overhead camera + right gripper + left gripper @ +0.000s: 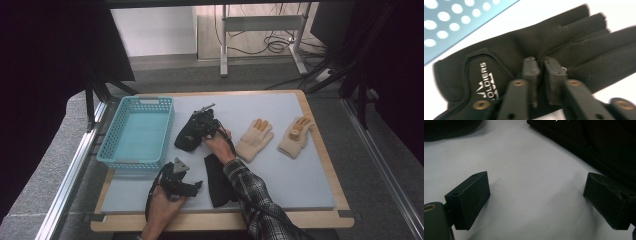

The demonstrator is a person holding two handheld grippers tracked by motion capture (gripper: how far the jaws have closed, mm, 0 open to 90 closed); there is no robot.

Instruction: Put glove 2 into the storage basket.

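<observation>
While my right gripper (541,67) pinches the black glove (529,50) at picture middle, beside the blue basket (136,131), I lift slowly so it stays caught. My left gripper (536,195) waits, jaws apart.

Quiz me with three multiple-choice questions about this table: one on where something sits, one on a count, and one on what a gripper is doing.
1. Where is the blue basket?
A. At the table's left side
B. At the table's right edge
C. On the floor

2. How many cream gloves lie on the table?
A. One
B. Two
C. Four

3. How do the right gripper's jaws stand?
A. Wide apart over bare table
B. Holding a cream glove
C. Nearly closed on a black glove

Answers:
1. A, the basket stands left of all the gloves in the high view.
2. B, one cream glove and another lie side by side at the right.
3. C, the right gripper view shows the jaws close together on the black fabric.
</observation>
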